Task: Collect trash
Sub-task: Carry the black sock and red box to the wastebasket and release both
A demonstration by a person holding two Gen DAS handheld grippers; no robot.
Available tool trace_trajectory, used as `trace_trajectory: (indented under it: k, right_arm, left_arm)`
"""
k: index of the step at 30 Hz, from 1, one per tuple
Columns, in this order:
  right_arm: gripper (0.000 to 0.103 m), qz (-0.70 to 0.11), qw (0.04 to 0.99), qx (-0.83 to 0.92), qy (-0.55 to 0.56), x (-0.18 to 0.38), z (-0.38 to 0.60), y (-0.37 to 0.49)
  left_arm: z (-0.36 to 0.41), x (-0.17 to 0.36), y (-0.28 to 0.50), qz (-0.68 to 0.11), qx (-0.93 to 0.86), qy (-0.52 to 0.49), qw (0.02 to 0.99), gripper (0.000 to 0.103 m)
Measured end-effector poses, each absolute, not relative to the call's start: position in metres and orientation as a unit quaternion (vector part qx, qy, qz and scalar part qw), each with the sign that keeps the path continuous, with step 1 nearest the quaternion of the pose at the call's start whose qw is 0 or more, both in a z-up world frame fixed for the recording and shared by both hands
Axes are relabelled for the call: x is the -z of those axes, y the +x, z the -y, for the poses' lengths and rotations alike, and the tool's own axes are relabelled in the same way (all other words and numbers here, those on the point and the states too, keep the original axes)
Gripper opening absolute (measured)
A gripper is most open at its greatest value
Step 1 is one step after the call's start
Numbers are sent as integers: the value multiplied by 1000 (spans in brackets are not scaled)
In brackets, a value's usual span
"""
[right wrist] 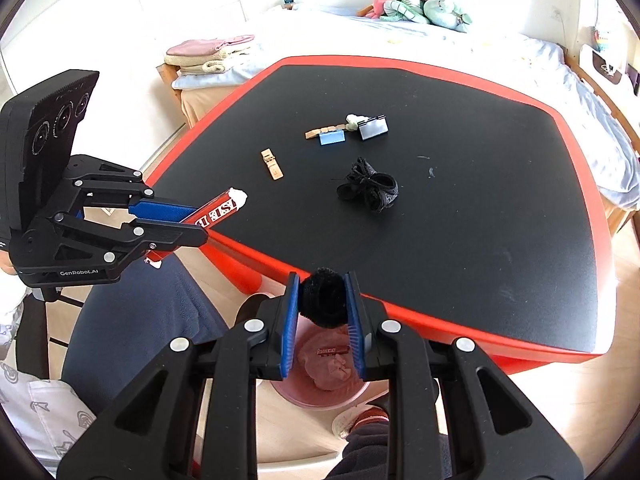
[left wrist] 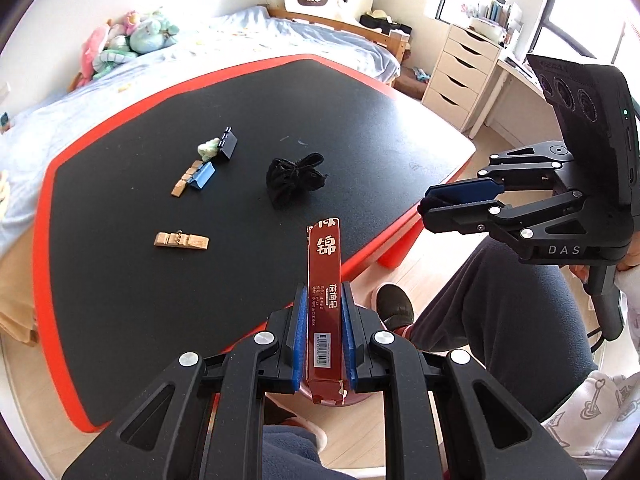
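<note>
Here the left gripper (left wrist: pixel 324 332) clamps a long dark-red carton (left wrist: pixel 325 300) with white Chinese print and a barcode, its torn end pointing over the black table (left wrist: pixel 120 280). The right gripper (right wrist: pixel 323 300) pinches a fuzzy black ball (right wrist: pixel 323 298) above a pink bin (right wrist: pixel 320 400) holding crumpled pink trash. A black cloth wad (right wrist: pixel 370 188) lies mid-table.

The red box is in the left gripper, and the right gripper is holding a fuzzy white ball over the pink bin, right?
Not quite: the fuzzy ball is black, not white, as the right wrist view shows. The rest holds: the left gripper clamps the red box, and the right gripper holds the ball over the pink bin.
</note>
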State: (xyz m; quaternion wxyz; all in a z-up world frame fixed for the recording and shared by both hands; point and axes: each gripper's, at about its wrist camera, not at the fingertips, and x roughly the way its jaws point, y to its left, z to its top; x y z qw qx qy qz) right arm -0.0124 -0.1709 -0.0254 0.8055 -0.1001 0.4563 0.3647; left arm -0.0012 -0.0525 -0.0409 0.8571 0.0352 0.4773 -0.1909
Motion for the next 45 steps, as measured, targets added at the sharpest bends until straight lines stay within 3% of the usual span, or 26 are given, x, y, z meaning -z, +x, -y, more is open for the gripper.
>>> trace_trajectory:
  k: [31, 32, 33, 34, 35, 36, 45]
  right_arm:
    - [22, -453, 800, -384, -85, 23, 180, -58]
    - [25, -453, 800, -384, -82, 23, 180, -57]
    - [38, -454, 800, -383, -82, 24, 180, -56]
    - [53, -458, 799, -380, -84, 26, 181, -55]
    - [81, -458, 801, -375, -86, 26, 182, -55]
    - [89, -455, 804, -373, -83, 26, 183, -55]
    - [95, -464, 805, -359, -84, 33, 184, -53]
  left_arm:
    - [70, 46, -40, -477, 198, 30, 856, 16]
    - [71, 46, -40, -475, 196, 32, 857, 19]
    - [71, 47, -39, -475, 193, 33, 858, 33]
    - [69, 47, -39, -474, 188, 32, 860, 60]
    - [68, 47, -39, -470, 183, 30, 863, 72]
    - [66, 45, -40, -462, 176, 27, 869, 87]
    - [56, 44, -39, -460, 147, 23, 875, 95]
